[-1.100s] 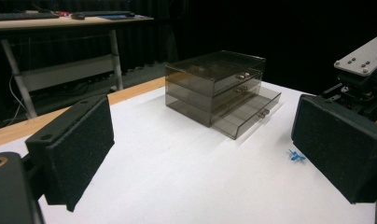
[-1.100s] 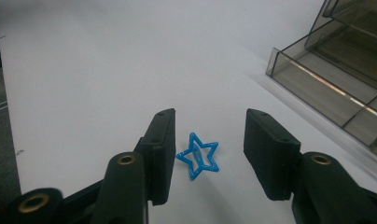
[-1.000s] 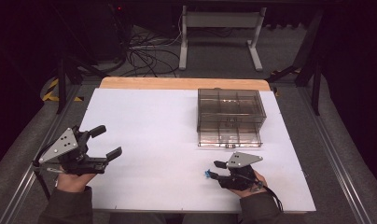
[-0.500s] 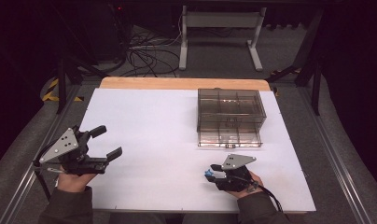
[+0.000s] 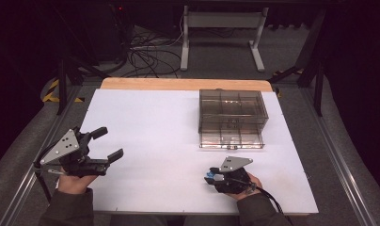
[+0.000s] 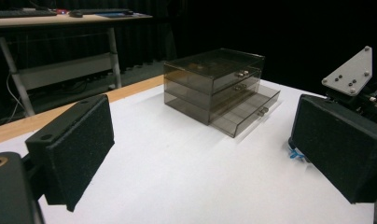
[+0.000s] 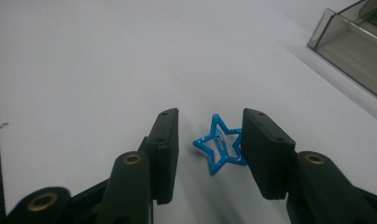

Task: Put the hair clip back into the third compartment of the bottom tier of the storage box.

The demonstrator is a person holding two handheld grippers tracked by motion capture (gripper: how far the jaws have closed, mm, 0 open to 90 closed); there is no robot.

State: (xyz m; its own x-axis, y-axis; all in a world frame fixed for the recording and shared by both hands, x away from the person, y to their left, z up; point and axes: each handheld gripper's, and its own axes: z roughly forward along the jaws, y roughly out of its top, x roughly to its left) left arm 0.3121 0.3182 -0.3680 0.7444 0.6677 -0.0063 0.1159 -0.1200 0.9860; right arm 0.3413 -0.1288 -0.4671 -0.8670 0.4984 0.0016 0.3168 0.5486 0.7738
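**Right tongs closing in on the blue star clip**

Right tongs (image 7: 210,140) low on the desk (image 5: 155,117), jaws part-open and just been closing a little; blue star clip (image 7: 219,149) lies flat between them, nearer the right-hand pad, maybe touching it, clear gap to the other pad. Not clamped yet, so read as released, not grasping. From a second ago the right hand has crept slightly toward the near edge and settled over the clip; judgement: the pick is starting, the squeeze comes next.

Left tongs (image 6: 200,154) wide open, nothing between the pads, parked well off to the side, no change from the earlier frames.

Out past the right tongs, ahead and off to one side, sits the smoky clear drawer box (image 5: 233,117), bottom drawer pulled out, likely where the clip goes.

Views: the right gripper view gives the star shape and the pad gaps; the high view has the clip as a blue speck (image 5: 209,177) at the right tongs' tip (image 5: 211,178). The left gripper view shows the box's stacked drawers with knobs (image 6: 219,88) and the right tongs side-on.
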